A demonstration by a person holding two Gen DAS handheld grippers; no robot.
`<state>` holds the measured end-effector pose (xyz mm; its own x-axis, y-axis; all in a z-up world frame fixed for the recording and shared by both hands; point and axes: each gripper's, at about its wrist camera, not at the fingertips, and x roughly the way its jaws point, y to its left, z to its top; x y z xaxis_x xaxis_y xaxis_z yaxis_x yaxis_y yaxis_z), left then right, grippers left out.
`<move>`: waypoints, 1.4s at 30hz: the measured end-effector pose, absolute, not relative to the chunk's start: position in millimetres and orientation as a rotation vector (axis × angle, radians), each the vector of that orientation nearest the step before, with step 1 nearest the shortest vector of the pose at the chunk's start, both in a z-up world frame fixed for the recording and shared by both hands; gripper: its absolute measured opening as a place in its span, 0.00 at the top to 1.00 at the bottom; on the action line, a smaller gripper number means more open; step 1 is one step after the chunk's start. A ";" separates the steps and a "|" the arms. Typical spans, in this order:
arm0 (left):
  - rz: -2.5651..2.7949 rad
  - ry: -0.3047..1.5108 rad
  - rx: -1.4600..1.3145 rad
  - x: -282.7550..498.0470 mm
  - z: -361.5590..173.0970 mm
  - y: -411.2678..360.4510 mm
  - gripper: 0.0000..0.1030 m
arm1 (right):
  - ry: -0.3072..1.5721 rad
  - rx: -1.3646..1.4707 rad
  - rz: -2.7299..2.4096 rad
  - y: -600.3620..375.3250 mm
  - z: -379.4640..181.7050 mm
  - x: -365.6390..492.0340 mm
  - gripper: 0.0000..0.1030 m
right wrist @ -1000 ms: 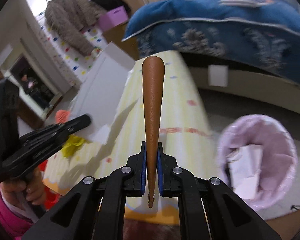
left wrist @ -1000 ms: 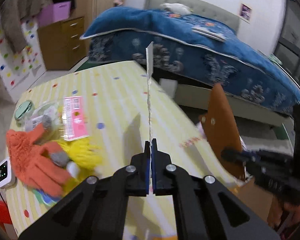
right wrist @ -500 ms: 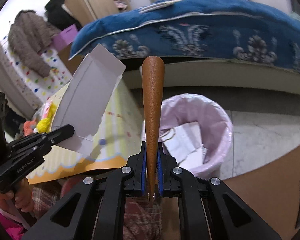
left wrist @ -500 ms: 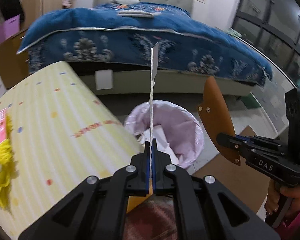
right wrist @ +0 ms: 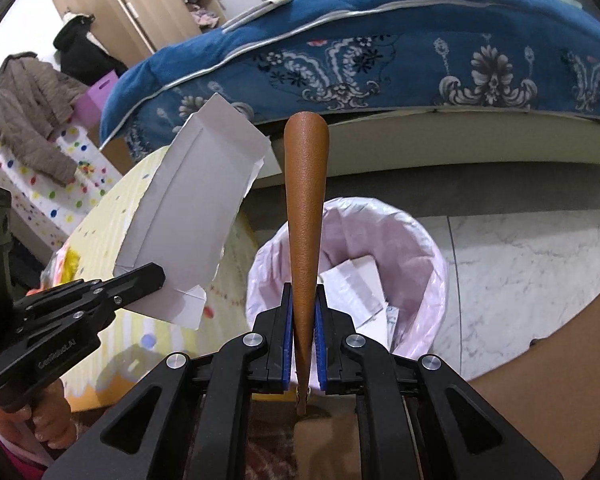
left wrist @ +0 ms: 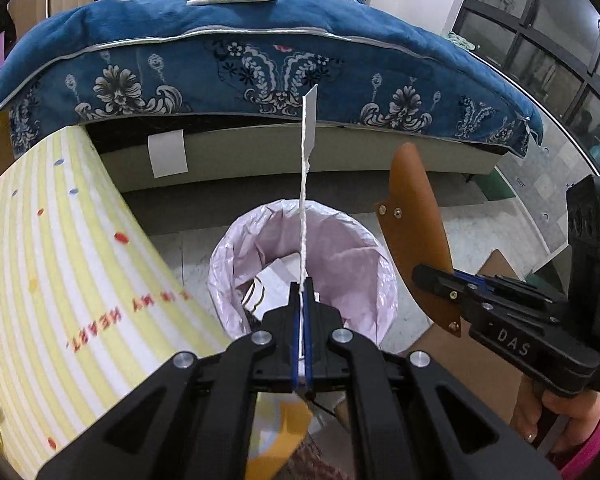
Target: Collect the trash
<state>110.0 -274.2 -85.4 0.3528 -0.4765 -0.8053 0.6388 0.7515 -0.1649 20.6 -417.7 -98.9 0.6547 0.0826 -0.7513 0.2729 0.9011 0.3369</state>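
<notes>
Both hands swung off the yellow table [left wrist: 72,280] to the pink-lined bin [left wrist: 236,248]; white flattened box [right wrist: 188,224] & brown sheath [right wrist: 304,220] now above it. Right gripper [right wrist: 303,320] jaws opening, sheath between them.

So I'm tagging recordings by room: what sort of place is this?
Most likely a bedroom at home: a bed with a blue blanket, a wardrobe with coats beside it, and a lined trash bin on the floor.

Left hand-held gripper [left wrist: 301,300] was clamped fully, angled downward. Right hand-held gripper [right wrist: 303,304] angled downward, jaws opening, item between them.
</notes>
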 end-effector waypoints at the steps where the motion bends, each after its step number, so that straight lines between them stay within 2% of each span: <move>1: -0.726 0.968 0.190 113.1 -86.2 -276.5 0.94 | 0.871 0.443 -0.120 -420.2 -102.2 25.5 0.83; 2: -0.725 0.970 0.195 115.6 -87.5 -278.7 0.87 | 0.883 0.433 -0.133 -422.5 -105.5 28.7 0.77; 3: -0.715 0.972 0.203 117.9 -88.8 -279.7 0.68 | 0.887 0.424 -0.150 -424.2 -107.0 30.2 0.63; 4: -0.701 0.965 0.205 119.0 -88.7 -277.3 0.58 | 0.881 0.422 -0.164 -425.8 -107.3 29.2 0.57; 12: -0.638 0.913 0.211 99.5 -77.6 -226.5 0.53 | 0.877 0.447 -0.154 -420.9 -99.8 9.1 0.57; 26: -0.503 0.844 0.133 55.1 -39.9 -114.0 0.52 | 0.806 0.234 0.024 -310.5 -35.0 5.3 0.57; 28: -0.464 0.832 0.122 51.9 -35.0 -95.6 0.45 | 0.799 0.190 0.054 -290.1 -28.7 8.8 0.57; 34: -0.385 0.846 0.071 64.6 -28.8 -45.8 0.40 | 0.799 0.092 0.136 -233.6 -16.4 28.6 0.57; 42: -0.465 0.850 0.084 75.7 -20.5 -47.8 0.40 | 0.867 0.016 0.085 -212.8 -20.0 39.9 0.57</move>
<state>75.7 -47.8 -20.5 0.5663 -0.3624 -0.7402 0.4283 0.8967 -0.1113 39.9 -212.8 -20.0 0.6437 0.0813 -0.7610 -0.0682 0.9965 0.0488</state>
